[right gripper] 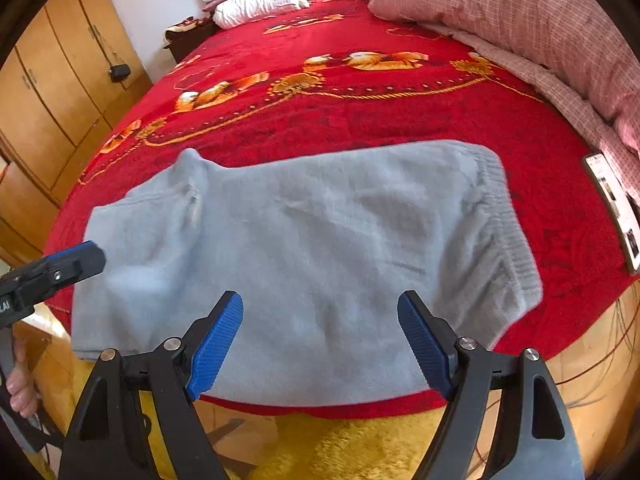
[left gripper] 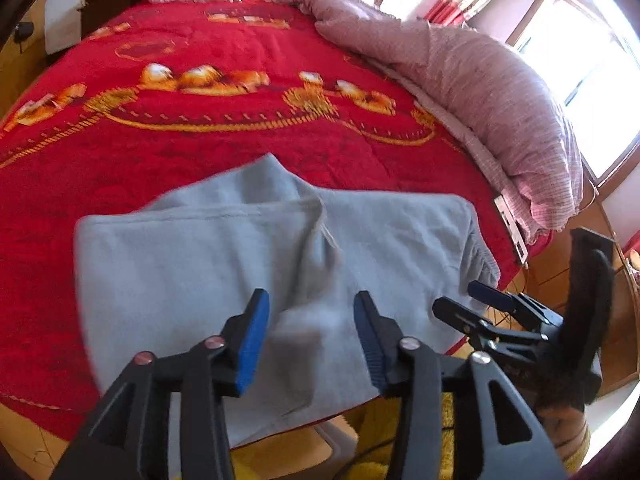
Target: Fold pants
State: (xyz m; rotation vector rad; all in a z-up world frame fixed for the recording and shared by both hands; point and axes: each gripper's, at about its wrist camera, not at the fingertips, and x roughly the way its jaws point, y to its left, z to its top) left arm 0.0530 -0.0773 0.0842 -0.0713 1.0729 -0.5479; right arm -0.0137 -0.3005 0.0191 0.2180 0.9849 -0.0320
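Light grey fleece pants (left gripper: 224, 264) lie folded in a compact stack at the near edge of the red bed; in the right wrist view the pants (right gripper: 320, 248) show the ribbed waistband at the right. My left gripper (left gripper: 310, 332) is open and empty, hovering just above the near part of the pants. My right gripper (right gripper: 320, 340) is open and empty above the near edge of the pants. The right gripper also shows in the left wrist view (left gripper: 472, 304), and the left gripper's fingertip shows at the left of the right wrist view (right gripper: 80, 258).
The red patterned blanket (left gripper: 200, 128) covers the bed. A rolled pink quilt (left gripper: 480, 80) lies along the right side, pillows (right gripper: 260, 4) at the head. A phone (right gripper: 616, 208) lies at the right edge. Wooden wardrobes (right gripper: 48, 100) stand left; a yellow rug (right gripper: 340, 440) lies below.
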